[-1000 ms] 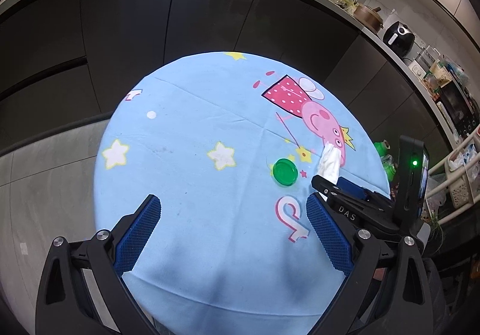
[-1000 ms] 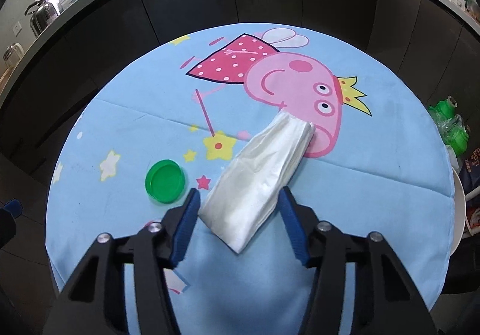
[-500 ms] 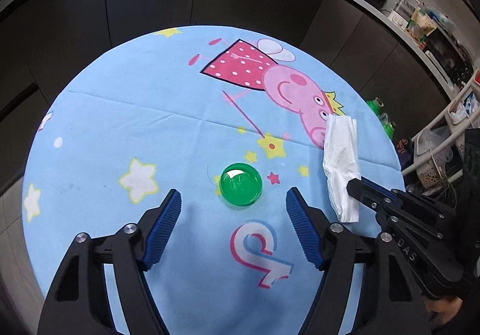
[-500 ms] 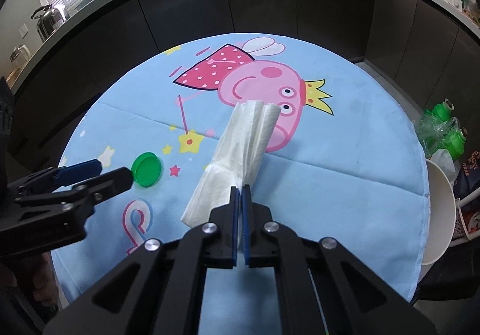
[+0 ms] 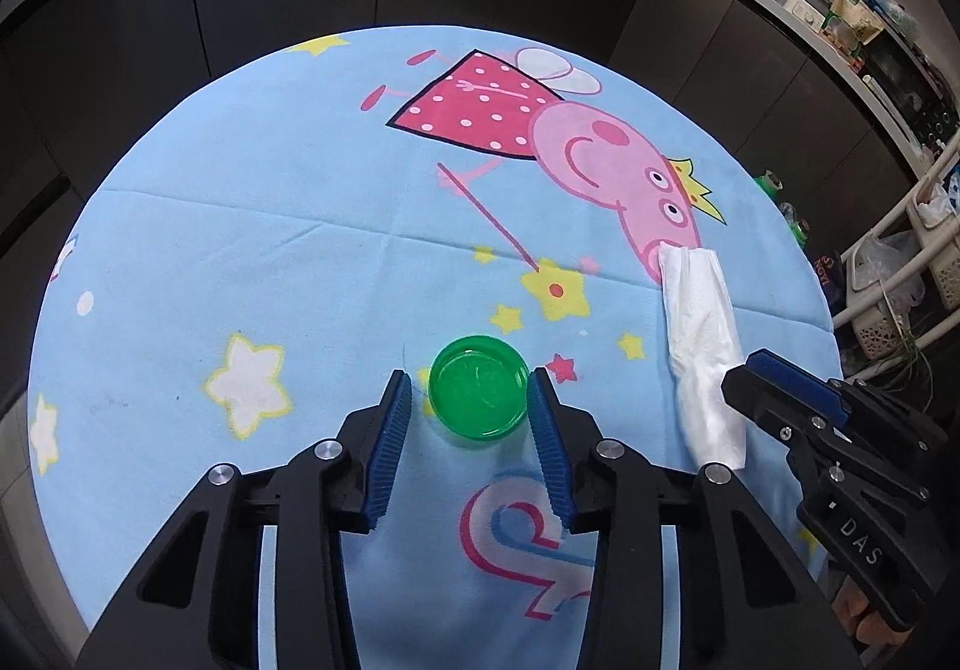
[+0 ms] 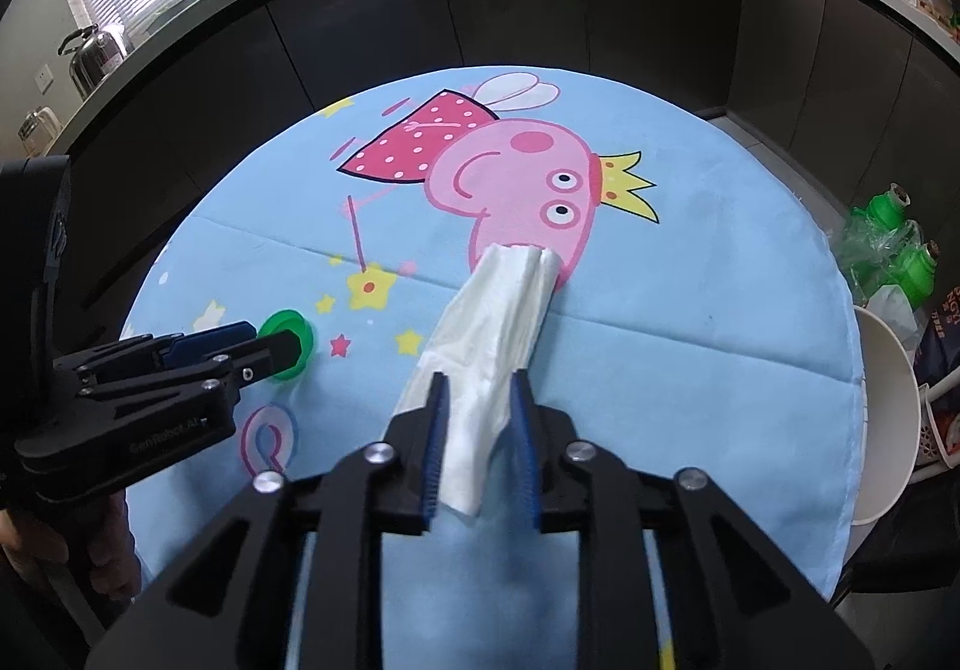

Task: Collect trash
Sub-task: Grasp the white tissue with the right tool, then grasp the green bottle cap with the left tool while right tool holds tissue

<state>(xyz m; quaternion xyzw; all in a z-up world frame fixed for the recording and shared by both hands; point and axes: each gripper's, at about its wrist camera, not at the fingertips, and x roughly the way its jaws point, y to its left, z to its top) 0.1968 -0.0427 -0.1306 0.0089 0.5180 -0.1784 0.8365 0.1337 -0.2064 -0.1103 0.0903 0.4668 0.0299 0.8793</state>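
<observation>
A round green lid (image 5: pixel 479 395) lies on the blue cartoon tablecloth (image 5: pixel 270 226). My left gripper (image 5: pixel 468 379) straddles it with its jaws closing. The right pad is at the lid's rim and a thin gap shows at the left pad. In the right wrist view the same gripper (image 6: pixel 282 349) reaches in from the left over the lid (image 6: pixel 297 325). A long folded white tissue (image 6: pixel 498 322) lies across the cloth. My right gripper (image 6: pixel 478 379) has the tissue's near end between its jaws, which are opening. From the left wrist view the tissue (image 5: pixel 702 334) runs down to the right gripper (image 5: pixel 750 376).
Dark cabinets under a curved counter ring the table's far side. Green bottles in clear plastic (image 6: pixel 894 244) and a white tub (image 6: pixel 888 418) stand off the right edge. A white rack with baskets (image 5: pixel 900 274) is further right. A hand (image 6: pixel 102 544) holds the left gripper.
My left gripper came down and forward to the green lid and narrowed around it. My right gripper shut at the tissue's end, then parted again with the tissue between its jaws.
</observation>
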